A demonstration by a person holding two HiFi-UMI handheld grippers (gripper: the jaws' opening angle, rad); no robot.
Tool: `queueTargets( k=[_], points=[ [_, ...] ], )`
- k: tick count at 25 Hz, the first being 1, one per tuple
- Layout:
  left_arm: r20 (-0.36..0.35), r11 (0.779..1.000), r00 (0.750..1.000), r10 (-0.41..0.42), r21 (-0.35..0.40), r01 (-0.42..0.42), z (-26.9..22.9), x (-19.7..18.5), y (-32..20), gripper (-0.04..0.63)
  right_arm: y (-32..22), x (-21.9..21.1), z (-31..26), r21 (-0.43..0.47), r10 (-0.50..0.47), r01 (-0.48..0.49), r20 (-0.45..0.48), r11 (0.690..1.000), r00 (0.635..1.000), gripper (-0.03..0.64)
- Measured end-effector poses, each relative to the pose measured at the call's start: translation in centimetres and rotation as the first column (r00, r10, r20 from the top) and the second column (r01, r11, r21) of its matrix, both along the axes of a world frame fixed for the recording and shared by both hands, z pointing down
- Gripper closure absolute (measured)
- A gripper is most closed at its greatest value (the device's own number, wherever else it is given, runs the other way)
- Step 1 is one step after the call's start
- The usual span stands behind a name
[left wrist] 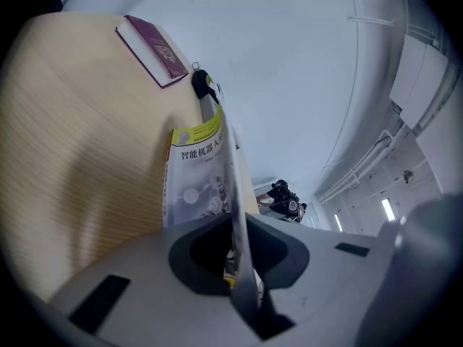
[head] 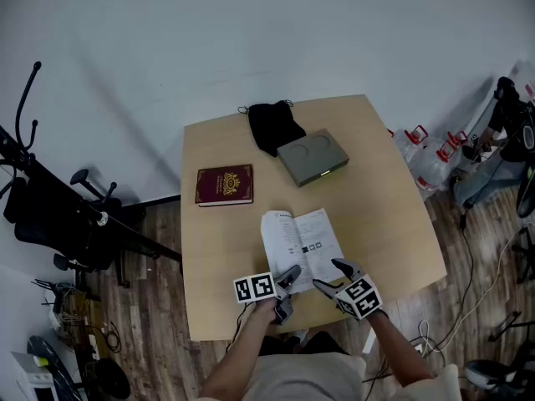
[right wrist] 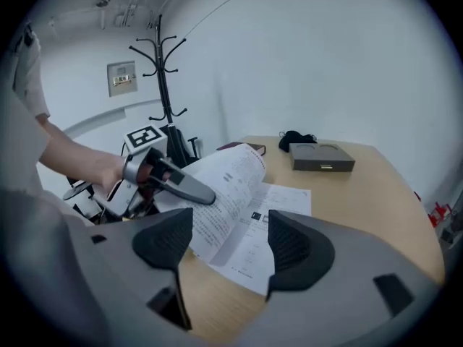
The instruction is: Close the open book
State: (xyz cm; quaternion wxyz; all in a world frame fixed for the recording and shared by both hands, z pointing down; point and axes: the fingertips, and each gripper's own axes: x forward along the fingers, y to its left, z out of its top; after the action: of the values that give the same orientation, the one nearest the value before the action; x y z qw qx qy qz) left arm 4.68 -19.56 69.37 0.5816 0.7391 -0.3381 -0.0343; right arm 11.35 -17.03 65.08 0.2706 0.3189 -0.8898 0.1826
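Book [head: 299,245] half-open on surface [head: 380,215]; L tongs [left wrist: 235,257] clenched on its raised left pages, R tongs [right wrist: 230,246] released, empty.

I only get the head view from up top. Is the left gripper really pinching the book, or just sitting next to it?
Observer: It is pinching it. In the left gripper view, the left gripper is shut on the lifted half of the open book.
Operator: What's on the outside of the book?
Observer: Its cover is yellow along the top, with printed characters below.
Operator: And the other gripper?
Observer: The right gripper view shows the right gripper open with nothing between its jaws. The flat pages lie just beyond them on the table.
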Motion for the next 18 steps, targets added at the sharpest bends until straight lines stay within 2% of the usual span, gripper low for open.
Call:
queueTargets(
  k=[2,4,6,9,12,14,18],
  points=[
    [0.013,1.000,1.000,-0.006,0.005,0.006,0.0,0.3,-0.1,0.546,-1.5,0.4,-1.0,0.021,0.020,-0.020,0.004,1.000,1.000,0.282],
    [0.037,1.000,0.999,-0.007,0.015,0.006,0.1,0.7,0.0,0.546,-2.6,0.3,-2.0,0.081,0.003,0.000,-0.042,0.997,0.999,0.282],
    [0.064,1.000,0.998,-0.008,0.023,0.007,0.2,1.2,-0.2,0.546,-3.5,-0.4,-2.7,0.086,-0.003,0.007,-0.036,0.996,0.999,0.284],
    [0.105,1.000,0.994,-0.021,0.025,0.019,0.5,1.9,-0.4,0.546,-5.1,-1.5,-3.1,-0.030,0.048,-0.045,0.086,0.999,0.995,0.285],
    [0.144,0.999,0.989,-0.041,0.016,0.039,0.9,2.8,-0.5,0.546,-6.3,-2.1,-2.3,-0.232,0.120,-0.077,0.179,0.970,0.976,0.285],
    [0.164,0.999,0.985,-0.053,0.007,0.053,1.2,3.3,-0.7,0.546,-6.9,-2.5,-1.5,-0.347,0.153,-0.073,0.208,0.935,0.966,0.283],
    [0.211,0.998,0.976,-0.056,-0.003,0.058,1.7,4.1,-1.0,0.545,-8.1,-3.3,-0.6,-0.424,0.166,-0.070,0.194,0.903,0.967,0.266]
  ],
)
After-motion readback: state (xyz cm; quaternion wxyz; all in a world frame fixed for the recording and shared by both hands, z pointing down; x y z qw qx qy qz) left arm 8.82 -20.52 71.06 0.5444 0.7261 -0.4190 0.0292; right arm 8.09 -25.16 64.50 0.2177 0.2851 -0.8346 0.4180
